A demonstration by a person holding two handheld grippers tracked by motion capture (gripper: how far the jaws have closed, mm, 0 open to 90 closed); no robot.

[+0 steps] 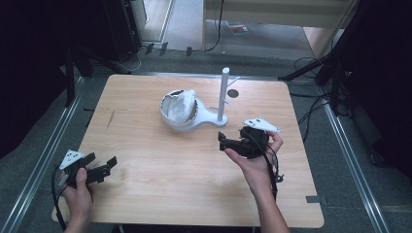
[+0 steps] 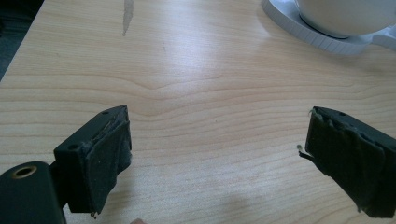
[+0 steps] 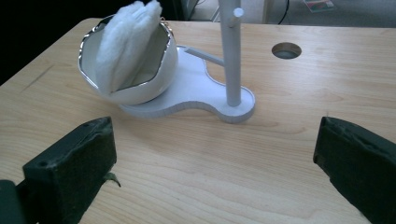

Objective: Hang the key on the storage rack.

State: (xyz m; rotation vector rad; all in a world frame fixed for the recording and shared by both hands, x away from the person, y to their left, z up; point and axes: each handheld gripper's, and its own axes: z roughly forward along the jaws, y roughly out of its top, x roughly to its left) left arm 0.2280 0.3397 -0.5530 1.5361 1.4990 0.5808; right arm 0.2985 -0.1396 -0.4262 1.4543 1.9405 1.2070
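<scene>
A white egg-shaped bowl (image 1: 167, 115) with a silver jagged rim holds white fluffy padding (image 1: 182, 105) and sits on a flat white stand base (image 1: 208, 116) with an upright post (image 1: 224, 92). In the right gripper view the bowl (image 3: 144, 91), padding (image 3: 123, 46) and post (image 3: 231, 56) lie just ahead. My right gripper (image 1: 222, 141) (image 3: 215, 126) is open and empty, just right of the base. My left gripper (image 1: 103, 160) (image 2: 217, 116) is open and empty near the front left, well short of the base's rim (image 2: 303, 30).
The wooden table (image 1: 160, 184) has a round hole (image 1: 233, 93) behind the post and a dark streak (image 1: 111, 119) at the left. A short peg (image 3: 201, 55) sticks out of the post. Dark stands and cables ring the table on the floor.
</scene>
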